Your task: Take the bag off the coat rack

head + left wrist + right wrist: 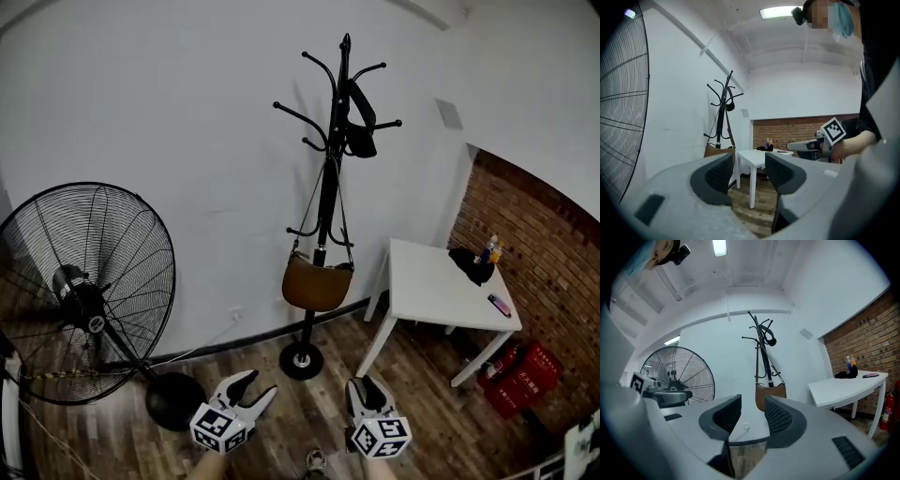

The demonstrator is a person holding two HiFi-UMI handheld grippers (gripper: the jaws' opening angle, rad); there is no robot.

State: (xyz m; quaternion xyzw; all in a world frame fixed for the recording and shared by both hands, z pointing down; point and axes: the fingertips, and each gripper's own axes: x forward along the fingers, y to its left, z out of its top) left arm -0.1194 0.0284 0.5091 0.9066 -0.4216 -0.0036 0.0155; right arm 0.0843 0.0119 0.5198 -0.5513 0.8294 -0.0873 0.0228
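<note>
A brown bag (318, 283) hangs by thin straps from the black coat rack (330, 187) against the white wall. The bag (770, 394) also shows in the right gripper view beyond the jaws, and at the rack's foot in the left gripper view as a brown bag (718, 151). My left gripper (254, 387) is low in the head view, open and empty, well short of the rack. My right gripper (372, 391) is beside it, open with nothing between its jaws.
A large black floor fan (86, 291) stands at the left, its round base (174, 400) near my left gripper. A white table (441, 291) with small items stands at the right by a brick wall (544, 253). Red fire extinguishers (520, 373) lie under the table's far end.
</note>
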